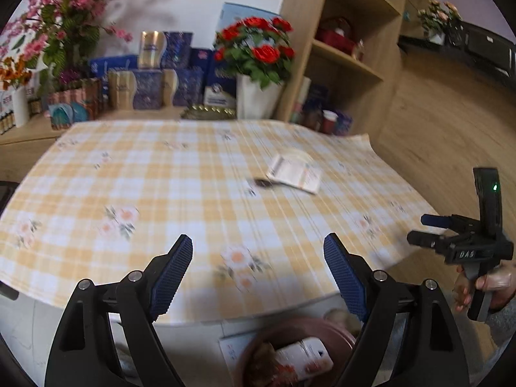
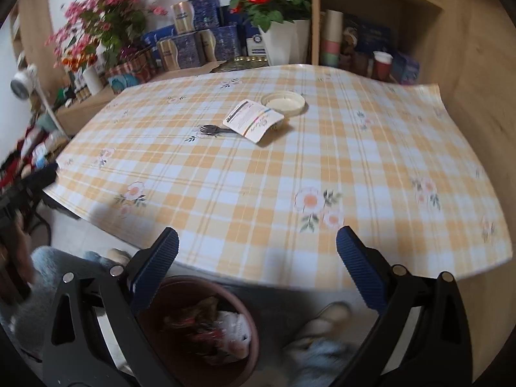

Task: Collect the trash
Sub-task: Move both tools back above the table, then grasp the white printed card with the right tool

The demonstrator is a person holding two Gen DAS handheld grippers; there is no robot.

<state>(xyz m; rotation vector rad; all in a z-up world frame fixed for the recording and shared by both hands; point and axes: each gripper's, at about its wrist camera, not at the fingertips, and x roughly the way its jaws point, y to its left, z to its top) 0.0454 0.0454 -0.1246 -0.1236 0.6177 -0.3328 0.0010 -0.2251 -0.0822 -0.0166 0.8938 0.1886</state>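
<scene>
Three pieces of trash remain on the surface (image 2: 354, 167), clustered toward its far side: one printed paper wrapper (image 2: 253, 120), one shallow round lid (image 2: 283, 101) touching the wrapper's far edge, and one dark plastic fork (image 2: 214, 129) whose handle runs under the wrapper's near edge. One brownish bin (image 2: 206, 329) stands on the floor just off the near edge of the surface and already holds several discarded items, including a white packet; an exact count inside it cannot be made through the blur.

Both grippers are empty. The left gripper (image 1: 258, 258) has its fingers spread wide above the bin and the near edge, nothing between them. The right gripper (image 2: 258, 254) likewise shows wide fingers with nothing held, pointing down across the near edge toward the cluster.

Risks, as judged:
- The three items overlap. Closing on the wrapper alone could drag the fork or tip the lid, sending either off the surface.
- The wrapper lies flat and is thin; fingers may slide over it or pinch the checked cloth (image 2: 225, 167) instead and pull it.
- The fork is slim and low, so a grasp may miss or flick it away.
- The cluster is well apart from the bin, so a loose grip could drop an item on the floor during the carry.
- Two grippers work near one bin; a collision is possible.
</scene>
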